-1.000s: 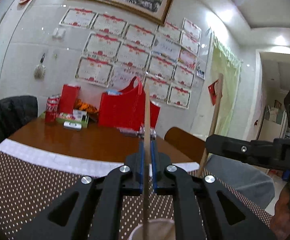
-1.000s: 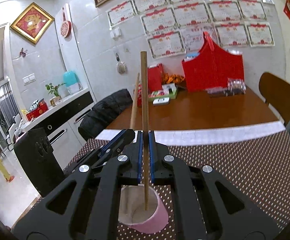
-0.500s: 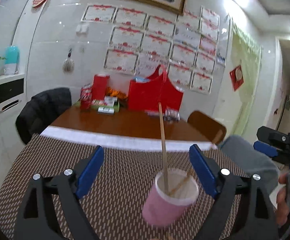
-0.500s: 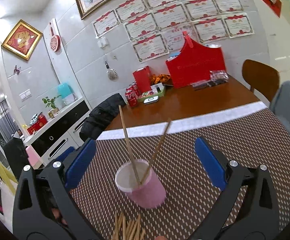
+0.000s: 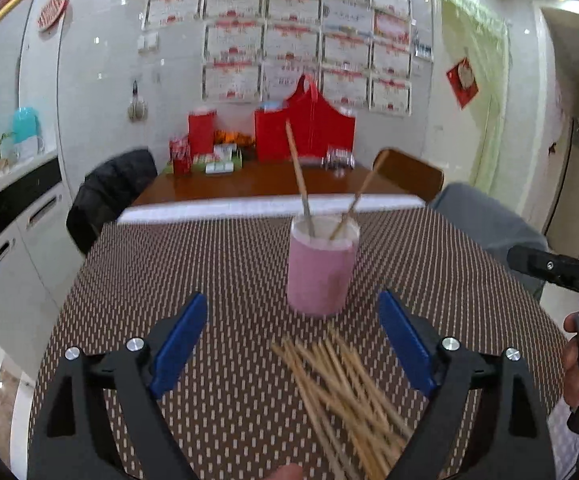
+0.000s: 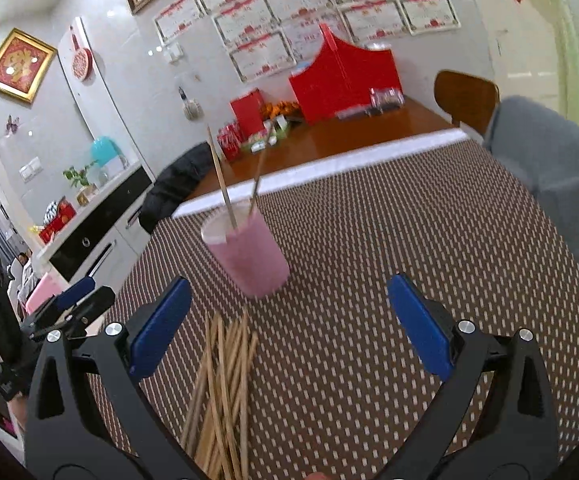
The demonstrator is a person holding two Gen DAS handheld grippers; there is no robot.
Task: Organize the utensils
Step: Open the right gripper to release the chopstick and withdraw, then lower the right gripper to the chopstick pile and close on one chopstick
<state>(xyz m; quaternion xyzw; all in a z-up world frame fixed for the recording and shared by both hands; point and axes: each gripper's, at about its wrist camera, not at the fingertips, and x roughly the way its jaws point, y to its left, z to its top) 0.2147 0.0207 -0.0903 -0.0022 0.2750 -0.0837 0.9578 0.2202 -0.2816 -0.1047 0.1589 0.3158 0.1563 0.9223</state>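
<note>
A pink cup (image 5: 322, 272) stands upright on the brown dotted mat (image 5: 217, 272) and holds two wooden chopsticks (image 5: 298, 172) that lean apart. It also shows in the right wrist view (image 6: 249, 256). A loose pile of several chopsticks (image 5: 345, 388) lies on the mat in front of the cup, also seen in the right wrist view (image 6: 221, 384). My left gripper (image 5: 293, 344) is open and empty, above the pile. My right gripper (image 6: 285, 328) is open and empty, with the pile by its left finger.
Beyond the mat is a wooden table (image 5: 257, 184) with red bags (image 5: 309, 128), a can and small boxes. A dark chair with a jacket (image 5: 109, 192) stands at the left, a wooden chair (image 5: 409, 172) at the right. The right gripper's body (image 5: 561, 268) shows at the far right.
A second ago both grippers were shut on chopsticks held over the cup. They opened, dropped the sticks into the cup, and have pulled back towards the pile.
</note>
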